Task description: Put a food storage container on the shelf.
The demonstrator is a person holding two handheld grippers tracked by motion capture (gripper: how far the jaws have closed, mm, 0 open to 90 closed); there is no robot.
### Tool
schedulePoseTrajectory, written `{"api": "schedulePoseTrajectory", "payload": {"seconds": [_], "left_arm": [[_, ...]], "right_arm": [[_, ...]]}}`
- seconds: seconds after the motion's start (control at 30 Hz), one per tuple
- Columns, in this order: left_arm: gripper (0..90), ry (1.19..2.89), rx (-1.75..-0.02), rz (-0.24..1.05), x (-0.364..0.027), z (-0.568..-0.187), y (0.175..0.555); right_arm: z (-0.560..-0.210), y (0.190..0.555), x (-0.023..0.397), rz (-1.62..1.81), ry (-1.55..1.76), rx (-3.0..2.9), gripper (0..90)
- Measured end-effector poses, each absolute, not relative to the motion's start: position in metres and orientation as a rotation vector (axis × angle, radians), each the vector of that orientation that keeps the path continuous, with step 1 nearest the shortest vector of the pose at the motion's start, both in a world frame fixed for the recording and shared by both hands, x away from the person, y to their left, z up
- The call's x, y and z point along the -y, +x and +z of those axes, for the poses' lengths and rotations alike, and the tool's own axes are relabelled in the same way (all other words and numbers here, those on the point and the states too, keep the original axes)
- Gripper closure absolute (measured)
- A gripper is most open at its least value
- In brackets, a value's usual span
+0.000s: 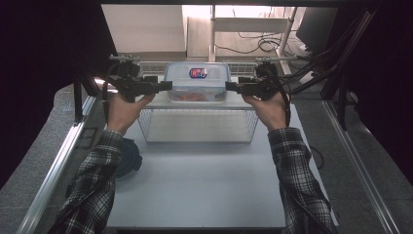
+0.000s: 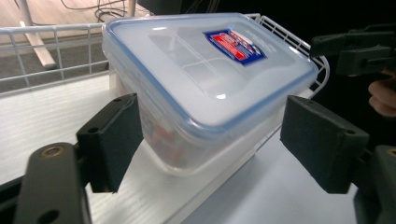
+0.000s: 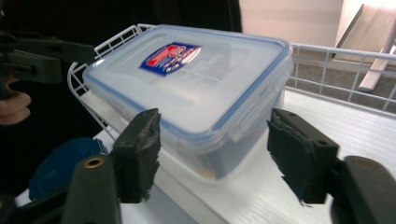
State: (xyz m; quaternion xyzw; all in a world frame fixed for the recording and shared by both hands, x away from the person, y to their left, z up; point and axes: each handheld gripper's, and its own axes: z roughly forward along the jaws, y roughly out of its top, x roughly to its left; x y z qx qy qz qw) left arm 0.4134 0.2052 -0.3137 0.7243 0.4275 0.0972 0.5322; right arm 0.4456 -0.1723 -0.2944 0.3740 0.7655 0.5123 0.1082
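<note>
Container (image 1: 197,82) sits on top of wire shelf (image 1: 197,126), approx centre, at far end of table (image 1: 204,185). L gripper (image 1: 163,86) just beside its left end, R gripper (image 1: 233,87) beside right end. Round lid (image 1: 127,157) on table, front-left of shelf.

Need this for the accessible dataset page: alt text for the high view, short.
A clear plastic container with a blue-rimmed lid and red-and-blue label sits on a white wire rack. The left tool and right tool flank its two ends, jaws open, not gripping it. A person's forearms in plaid sleeves reach in from the bottom over a white table.
</note>
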Motion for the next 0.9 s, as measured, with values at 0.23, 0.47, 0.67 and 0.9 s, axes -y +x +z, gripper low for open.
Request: {"api": "schedulePoseTrajectory", "payload": {"seconds": [0.23, 0.47, 0.67, 0.9], "left_arm": [[8.7, 1.788, -0.98, 0.294, -0.202, -0.323, 0.393], [5.9, 1.81, -0.942, 0.278, -0.195, -0.341, 0.372], [4.4, 1.836, -0.909, 0.289, -0.187, -0.353, 0.354], [2.0, 1.86, -0.87, 0.335, -0.177, -0.367, 0.329]], "right_arm": [[-0.302, 0.424, 0.177, 1.444, 1.012, -2.236, 15.8], [-0.315, 0.405, 0.176, 1.422, 0.948, -2.26, 11.0], [-0.326, 0.385, 0.173, 1.431, 0.885, -2.284, 7.1], [-0.342, 0.36, 0.171, 1.413, 0.82, -2.325, 4.3]]}}
